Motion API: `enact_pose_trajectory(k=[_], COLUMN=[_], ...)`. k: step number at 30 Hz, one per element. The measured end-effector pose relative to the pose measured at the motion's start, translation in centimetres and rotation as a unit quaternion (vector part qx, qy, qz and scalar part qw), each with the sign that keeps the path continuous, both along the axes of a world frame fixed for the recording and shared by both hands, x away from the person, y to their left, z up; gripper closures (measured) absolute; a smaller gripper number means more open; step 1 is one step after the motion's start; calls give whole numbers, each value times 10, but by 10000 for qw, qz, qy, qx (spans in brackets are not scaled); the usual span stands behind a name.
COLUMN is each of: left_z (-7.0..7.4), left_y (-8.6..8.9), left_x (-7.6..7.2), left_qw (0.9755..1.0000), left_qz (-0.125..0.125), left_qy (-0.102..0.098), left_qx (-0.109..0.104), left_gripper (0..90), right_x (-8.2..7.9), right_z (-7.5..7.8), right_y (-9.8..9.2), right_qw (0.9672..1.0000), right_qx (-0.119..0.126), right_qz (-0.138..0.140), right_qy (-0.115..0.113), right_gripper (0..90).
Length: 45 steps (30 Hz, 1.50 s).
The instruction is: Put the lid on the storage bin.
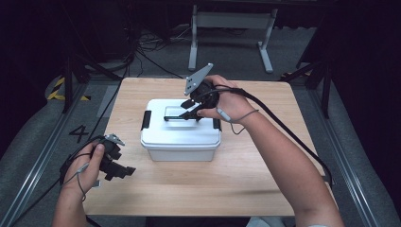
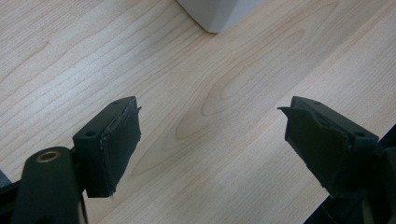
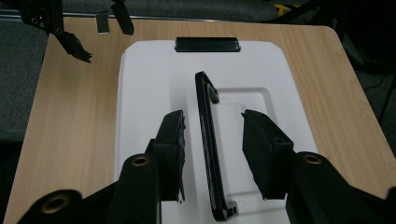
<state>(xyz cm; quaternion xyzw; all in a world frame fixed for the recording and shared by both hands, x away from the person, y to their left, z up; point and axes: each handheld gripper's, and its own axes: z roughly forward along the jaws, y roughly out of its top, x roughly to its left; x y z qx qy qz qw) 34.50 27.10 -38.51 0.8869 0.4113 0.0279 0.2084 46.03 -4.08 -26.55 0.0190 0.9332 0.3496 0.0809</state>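
Note:
A white plastic box with a lid stands in the middle of the wooden table. Its black carry handle is raised upright on the lid. My right gripper hovers over the lid with the handle between its jaws; both pads stand clear of it, so the gripper is open. From above, the right gripper sits over the box's far half. My left gripper is open with nothing in it, low over bare wood near the table's front left.
Black latches clip the lid at the box's left and right ends. A corner of the box lies ahead of the left jaws. Cables trail from both grippers. A grey floor and a metal table frame lie beyond.

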Motion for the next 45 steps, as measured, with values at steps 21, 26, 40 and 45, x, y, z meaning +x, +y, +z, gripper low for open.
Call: enact_pose_trajectory(k=[21,26,40,45], left_z=[0,1,1,0], left_y=[2,4,7,9], left_x=[1,4,6,4], left_qw=[9999,9997,9993,9989], left_qz=[162,247,366,446], left_qy=[-37,-75,-99,-104], left_qx=[-2,-4,-37,-52], left_gripper=[171,170,170,170], right_x=[-13,-16,-18,-17], right_z=[14,12,4,0], right_y=[-86,-106,-156,-168], right_qw=[9951,9938,9885,9870], right_qx=[142,133,226,252], right_qz=[-977,-1096,-1488,-1586], right_qy=[-108,-123,-119,-115], right_gripper=[541,516,458,441])
